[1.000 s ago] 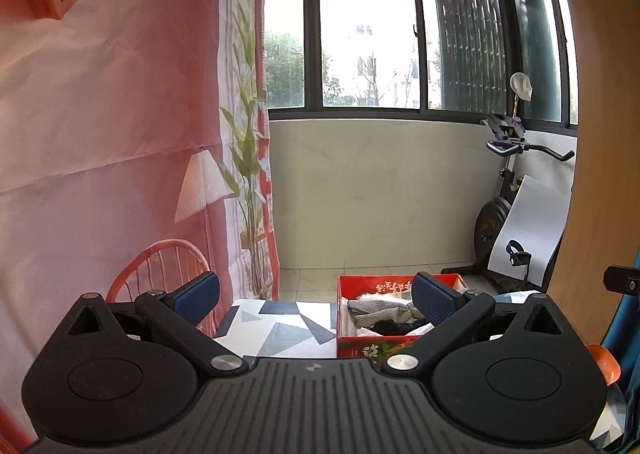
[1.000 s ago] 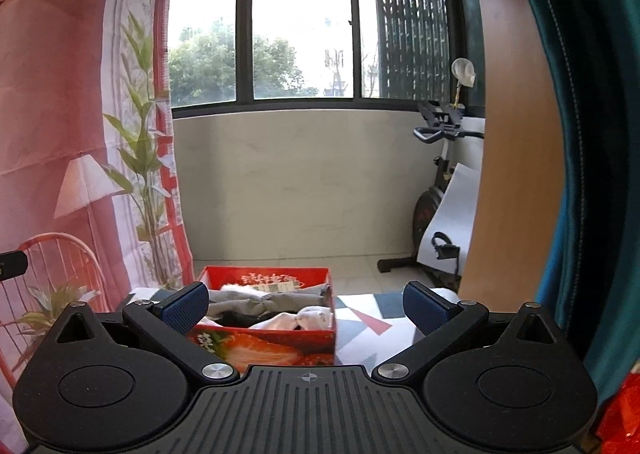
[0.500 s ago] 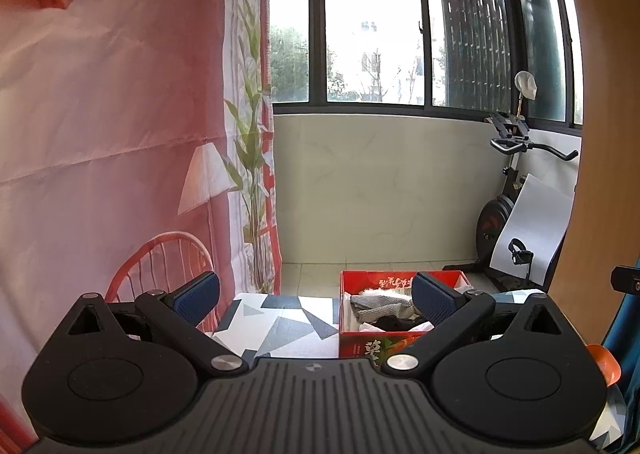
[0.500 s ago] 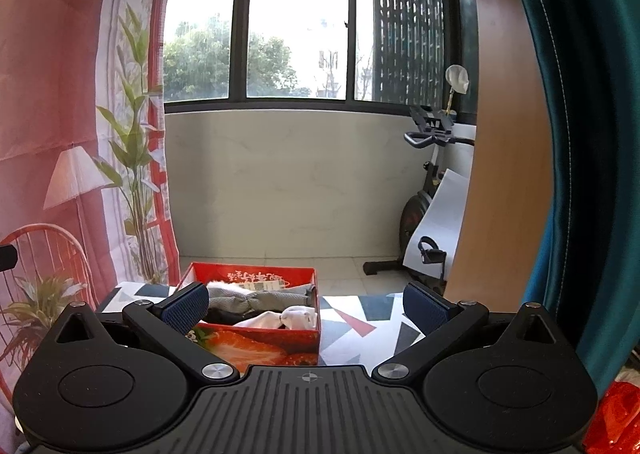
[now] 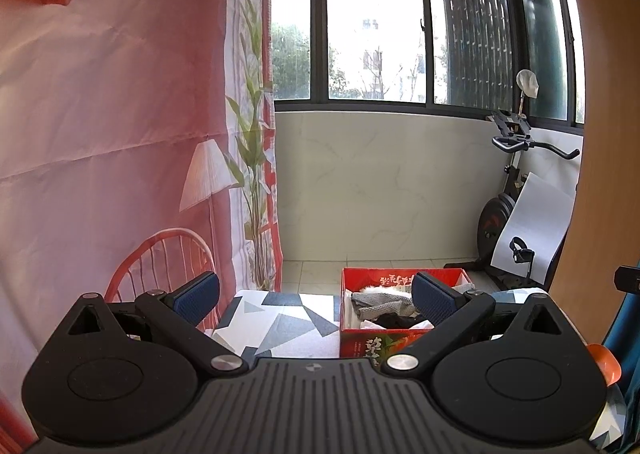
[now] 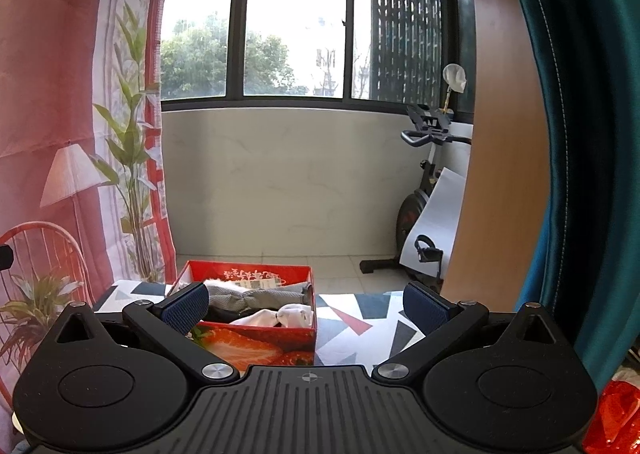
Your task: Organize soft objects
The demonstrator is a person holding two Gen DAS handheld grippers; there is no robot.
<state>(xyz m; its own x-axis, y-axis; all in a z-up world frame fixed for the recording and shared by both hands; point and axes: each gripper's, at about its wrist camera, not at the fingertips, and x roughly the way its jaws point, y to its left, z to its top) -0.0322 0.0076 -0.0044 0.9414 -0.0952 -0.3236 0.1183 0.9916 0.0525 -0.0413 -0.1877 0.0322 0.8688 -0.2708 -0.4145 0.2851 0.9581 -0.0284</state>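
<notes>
A red strawberry-print box [image 5: 366, 346] [image 6: 256, 348] stands on a table with a geometric-pattern cloth [image 5: 280, 318] [image 6: 360, 322]. Inside it lie a grey cloth [image 5: 380, 304] [image 6: 260, 296], a dark cloth [image 5: 394, 320] and a white sock [image 6: 294, 314]. My left gripper [image 5: 316, 300] is open and held above the near part of the table, with the box ahead to its right. The right gripper [image 6: 306, 306] is open too, the box ahead between its fingers and to the left. Nothing is held by either.
A pink printed backdrop [image 5: 100, 133] [image 6: 48, 113] hangs on the left. An exercise bike [image 5: 508, 209] [image 6: 424, 197] and a white board [image 5: 532, 225] stand at the back right. A wooden panel [image 6: 500, 133] and teal curtain [image 6: 588, 133] close the right side.
Both views have shifted a little; the box sits slightly further left in the right wrist view. Both grippers stay open and empty.
</notes>
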